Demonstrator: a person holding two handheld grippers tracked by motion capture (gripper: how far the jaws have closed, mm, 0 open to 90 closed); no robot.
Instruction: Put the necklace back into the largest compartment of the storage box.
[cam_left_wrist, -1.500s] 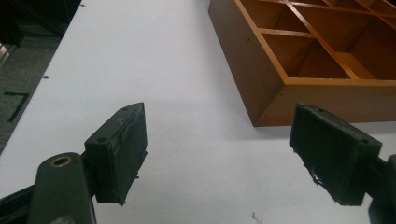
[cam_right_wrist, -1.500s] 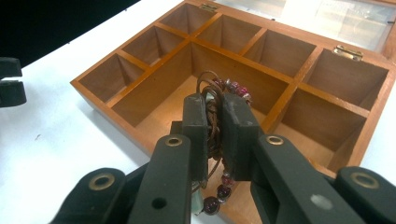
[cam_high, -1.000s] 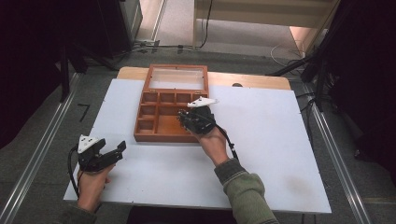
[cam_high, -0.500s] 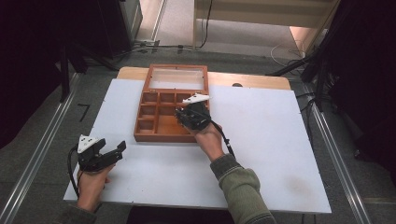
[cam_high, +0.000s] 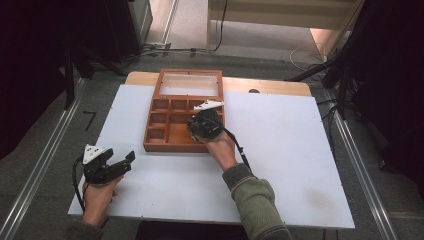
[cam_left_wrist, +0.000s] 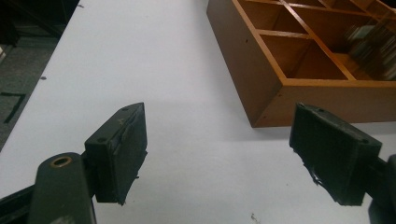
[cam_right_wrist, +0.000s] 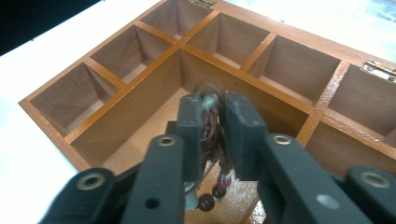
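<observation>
White board covers the desk, with grey floor and dark equipment around it. From the high view, a wooden box with many small compartments sits at the far middle of the desk, its glass lid opened away from the person. The right hand-held gripper is over the box's near right part, held by a hand in a green sleeve. The left hand-held gripper rests near the desk's near left edge, well apart from the box.

Left gripper view: the left hand-held gripper has its jaws spread wide over bare white desk, with the box's near corner ahead to the right.

Right gripper view: the right hand-held gripper is pinching a bunch of dark beads on a string, which dangle into the box's large compartment. The small compartments beyond look bare.
</observation>
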